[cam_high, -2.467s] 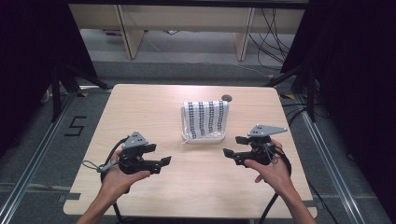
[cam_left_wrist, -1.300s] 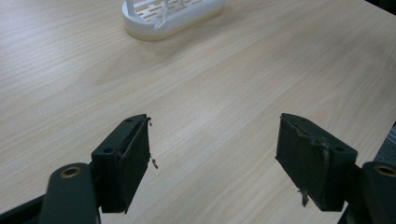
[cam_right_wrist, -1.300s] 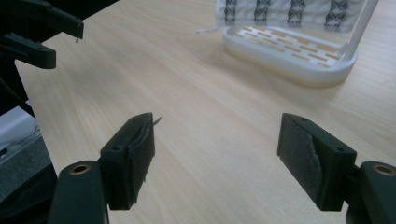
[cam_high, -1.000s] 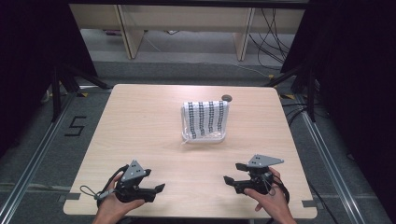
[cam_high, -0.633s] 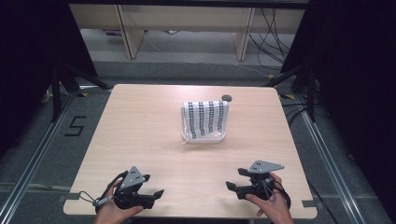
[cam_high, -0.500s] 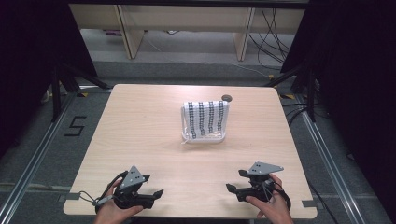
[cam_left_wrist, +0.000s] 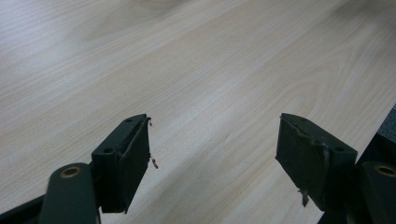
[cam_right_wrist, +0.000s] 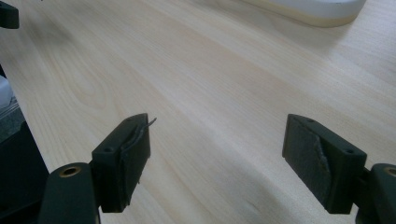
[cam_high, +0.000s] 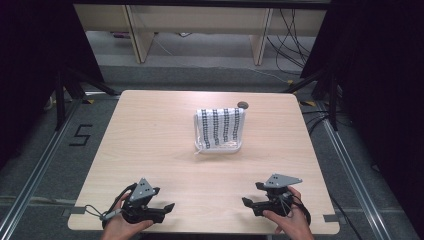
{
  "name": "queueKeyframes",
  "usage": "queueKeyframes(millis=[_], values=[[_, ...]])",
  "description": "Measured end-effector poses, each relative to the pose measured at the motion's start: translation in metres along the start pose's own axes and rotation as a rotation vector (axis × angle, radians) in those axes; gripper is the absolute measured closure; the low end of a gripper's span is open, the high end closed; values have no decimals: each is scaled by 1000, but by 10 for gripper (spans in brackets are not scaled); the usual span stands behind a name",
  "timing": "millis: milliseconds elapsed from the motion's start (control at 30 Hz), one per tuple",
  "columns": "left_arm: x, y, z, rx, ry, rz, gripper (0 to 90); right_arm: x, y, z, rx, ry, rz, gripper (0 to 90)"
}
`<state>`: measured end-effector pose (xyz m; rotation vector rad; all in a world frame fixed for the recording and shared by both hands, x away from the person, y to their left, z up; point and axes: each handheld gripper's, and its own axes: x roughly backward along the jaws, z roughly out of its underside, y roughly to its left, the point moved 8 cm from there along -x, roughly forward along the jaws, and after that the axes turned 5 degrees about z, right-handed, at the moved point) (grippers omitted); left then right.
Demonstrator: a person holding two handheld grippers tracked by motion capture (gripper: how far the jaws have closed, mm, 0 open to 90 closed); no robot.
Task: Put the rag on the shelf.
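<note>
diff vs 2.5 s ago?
Both grippers pulled back from mid-table to the near edge: left gripper, right gripper. Both jaws open, holding nothing. The striped folded cloth and the small dark object behind it stayed put.

White cloth with dark dotted stripes, folded flat at the table's far middle.

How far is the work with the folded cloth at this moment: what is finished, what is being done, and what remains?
The striped cloth looks finished: it lies folded into a neat rectangle toward the far side of the table. Nothing is in hand: the left gripper and right gripper sit at the near edge, jaws open and empty, apart from the cloth. Little seems left, perhaps only setting the grippers down. A small dark object sits behind the cloth, untouched.
</note>
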<state>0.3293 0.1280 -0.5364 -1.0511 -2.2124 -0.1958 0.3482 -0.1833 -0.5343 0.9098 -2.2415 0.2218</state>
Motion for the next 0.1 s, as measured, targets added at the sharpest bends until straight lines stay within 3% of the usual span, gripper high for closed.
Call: queueKeyframes(millis=[33,100], values=[[0,2,1,0,5,0,251,-1,0,-1,22,-6,-32,243],[0,3,1,4,-2,-3,251,0,-2,1,-1,3,2,240]])
